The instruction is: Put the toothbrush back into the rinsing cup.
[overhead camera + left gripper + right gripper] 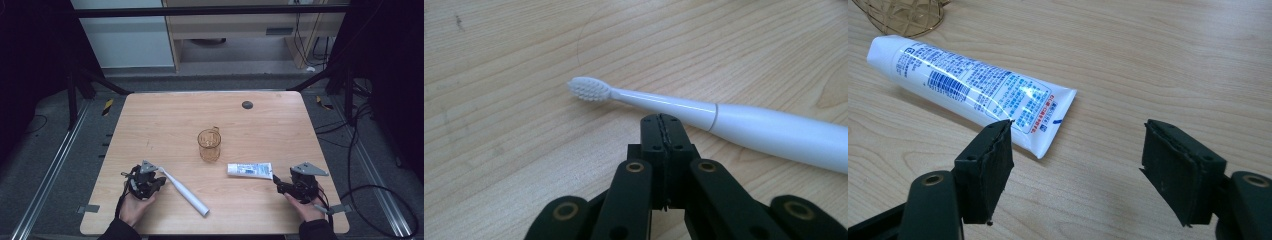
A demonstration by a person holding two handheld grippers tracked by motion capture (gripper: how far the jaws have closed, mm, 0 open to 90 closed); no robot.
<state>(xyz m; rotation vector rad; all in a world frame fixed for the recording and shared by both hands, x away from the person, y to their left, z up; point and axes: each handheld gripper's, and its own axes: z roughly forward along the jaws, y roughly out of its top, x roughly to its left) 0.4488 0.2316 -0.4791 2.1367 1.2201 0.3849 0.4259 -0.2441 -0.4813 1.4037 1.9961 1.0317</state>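
Wood table (pixel 150 115): toothbrush (pixel 704 112) laid flat just beside L gripper (pixel 663 131), jaws pressed together, empty. Toothpaste tube (pixel 968 82) lain near amber cup (pixel 209 145); R gripper (pixel 1078 165) jaws spread, nothing held.

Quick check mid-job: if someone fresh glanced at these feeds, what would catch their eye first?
Probably the amber glass mug standing alone mid-table. Next, the white electric toothbrush lying at front left, its head beside the shut left gripper. Then the toothpaste tube lying flat at front right, its crimped end just ahead of the open right gripper.
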